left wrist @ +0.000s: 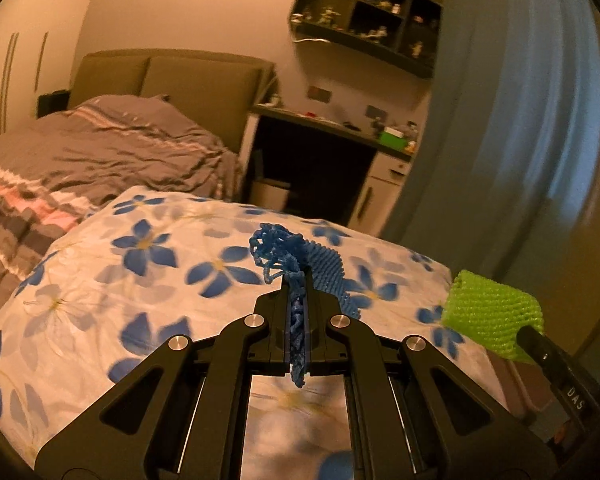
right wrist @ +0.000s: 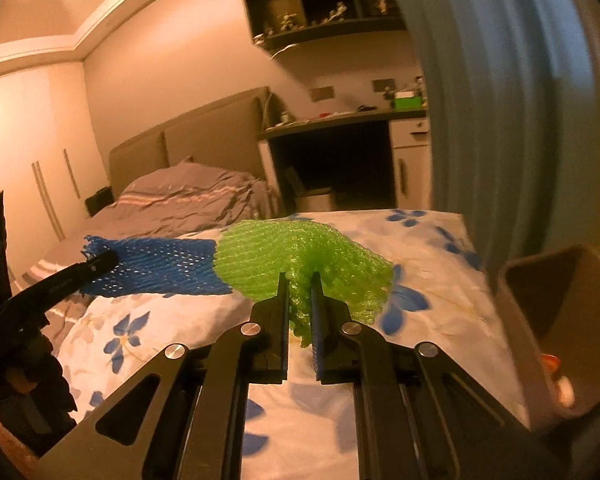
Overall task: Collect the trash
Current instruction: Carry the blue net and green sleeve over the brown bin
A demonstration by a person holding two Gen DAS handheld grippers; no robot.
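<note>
With the blue foam net (left wrist: pixel 300 264) clenched in the left tool (left wrist: pixel 298 280) and the green foam net (right wrist: pixel 300 256) clenched in the right tool (right wrist: pixel 300 280), both held above the flowered bed (right wrist: pixel 420 280), pickup appears done, and dropping into the brown bin (right wrist: pixel 548 320) at right is judged left.

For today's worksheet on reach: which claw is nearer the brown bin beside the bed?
Right. The right claw, holding green foam net, sits just left of the brown bin; the left claw, holding blue foam net, is farther left.

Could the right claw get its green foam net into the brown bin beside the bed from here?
Probably yes: the right claw, shut on the green foam net, has the brown bin open-topped just to its right, nothing between.
</note>
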